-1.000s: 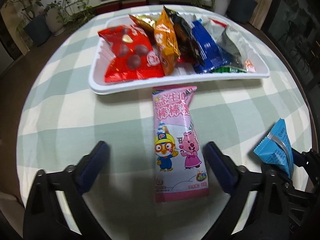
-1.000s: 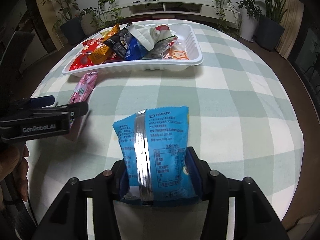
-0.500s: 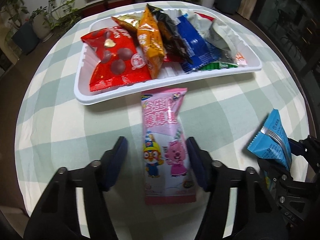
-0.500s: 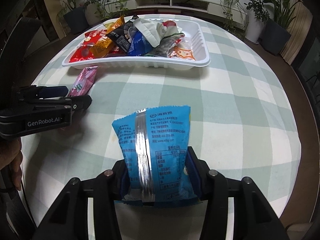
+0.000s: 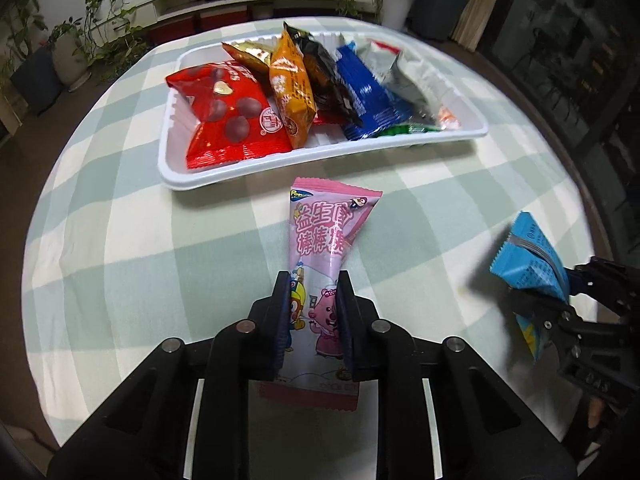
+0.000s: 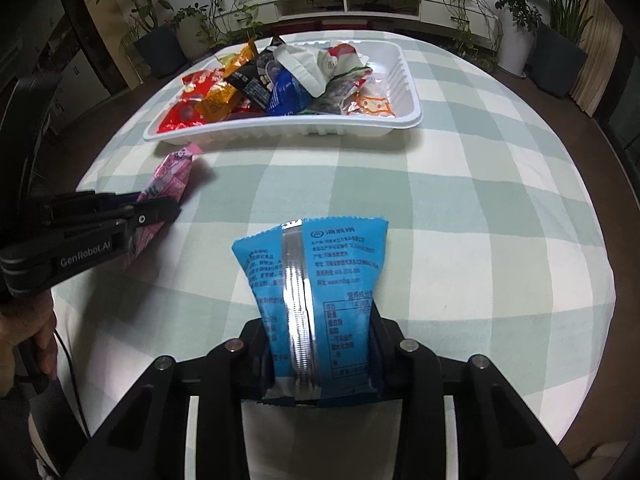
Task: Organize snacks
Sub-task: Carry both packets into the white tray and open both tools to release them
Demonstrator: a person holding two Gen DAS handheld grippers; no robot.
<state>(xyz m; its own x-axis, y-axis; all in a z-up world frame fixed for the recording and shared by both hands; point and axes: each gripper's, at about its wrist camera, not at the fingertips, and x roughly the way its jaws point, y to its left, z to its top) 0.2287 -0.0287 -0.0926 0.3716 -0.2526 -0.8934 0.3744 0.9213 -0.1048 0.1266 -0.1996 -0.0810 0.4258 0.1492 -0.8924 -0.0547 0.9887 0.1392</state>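
Observation:
My left gripper is shut on a pink cartoon snack packet and holds it above the checked tablecloth, near the front of the white tray; the gripper and the packet also show in the right wrist view. My right gripper is shut on a blue snack packet, held over the table's near side; the left wrist view shows the packet at the right. The tray holds several snack packets, red, orange, black, blue and silver.
The round table has a green and white checked cloth. Potted plants and a low white shelf stand beyond the table. The table's dark rim curves along the right.
My left gripper has closed on the pink packet and lifted it off the cloth. The right gripper has kept its hold on the blue packet and barely moved.

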